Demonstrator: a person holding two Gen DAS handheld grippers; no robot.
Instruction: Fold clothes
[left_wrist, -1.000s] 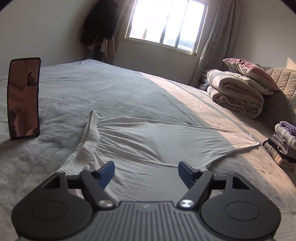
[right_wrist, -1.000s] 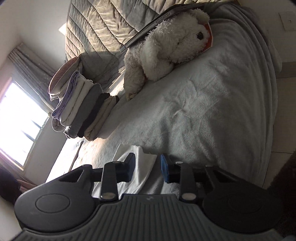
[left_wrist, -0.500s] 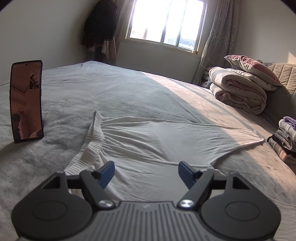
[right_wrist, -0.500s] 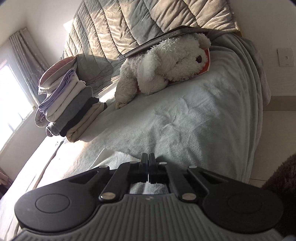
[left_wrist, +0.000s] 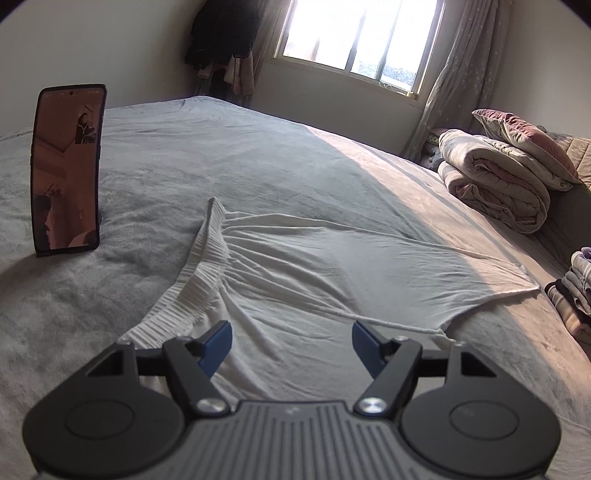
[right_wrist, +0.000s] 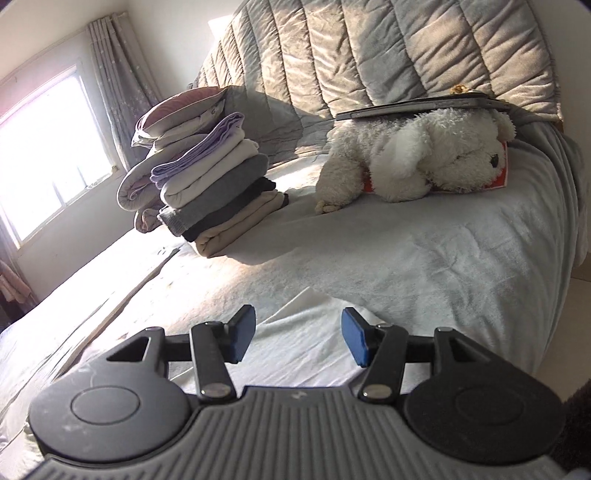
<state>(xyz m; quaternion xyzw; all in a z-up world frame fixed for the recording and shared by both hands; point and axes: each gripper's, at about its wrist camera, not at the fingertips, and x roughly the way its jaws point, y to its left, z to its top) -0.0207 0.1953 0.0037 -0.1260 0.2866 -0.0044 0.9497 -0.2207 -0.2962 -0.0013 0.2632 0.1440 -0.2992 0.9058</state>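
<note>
Window (left_wrist: 354, 37): far wall, bright, curtain (left_wrist: 454, 74) at right.
Bed (left_wrist: 221, 155): grey cover, sunlit right side.
Headboard (right_wrist: 369, 51): quilted, grey.

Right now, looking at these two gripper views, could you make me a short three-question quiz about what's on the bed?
1. True or false: the left gripper is shut on the white garment.
2. Which item tops the stack of folded clothes? A) black B) lilac C) beige
3. Fill in: a flat dark object rests on the back of the white ____.

Key:
1. False; its jaws stand open above the cloth. The right gripper is open too.
2. B
3. Plush dog
</note>
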